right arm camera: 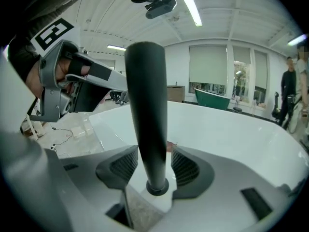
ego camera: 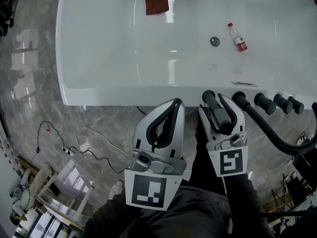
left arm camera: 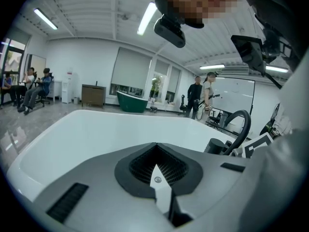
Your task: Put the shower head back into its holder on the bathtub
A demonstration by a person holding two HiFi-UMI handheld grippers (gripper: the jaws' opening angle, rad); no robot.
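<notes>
At the near rim of the glossy white bathtub (ego camera: 124, 94), the person stands over the grey marbled floor (ego camera: 34, 108) with both tools held low. The right hand-held gripper (ego camera: 214, 104) pinches the black, smooth, tapered shower head (ego camera: 218, 114) lengthwise between its ribbed pads, just short of the tub's edge and not yet in any holder. The left hand-held gripper (ego camera: 174, 104) hangs beside it with its jaws pressed together on nothing. A thick black hose (ego camera: 270, 129) curves away to the right from a fitting on the rim, next to a row of black knobs (ego camera: 273, 103). I cannot tell which of these fittings is the holder.

The worry, to my eye, is the grip. The handle is round and slick, so it could swivel or slide between the pads as it is tipped toward the rim. The stiff hose could also tug it sideways and spoil the aim. A miss would probably knock a knob, or send the head down into the tub, where a brown cloth (ego camera: 156, 5) and a small clear plastic bottle (ego camera: 237, 37) lie. With the left tool closed and idle, nothing steadies the hose.
</notes>
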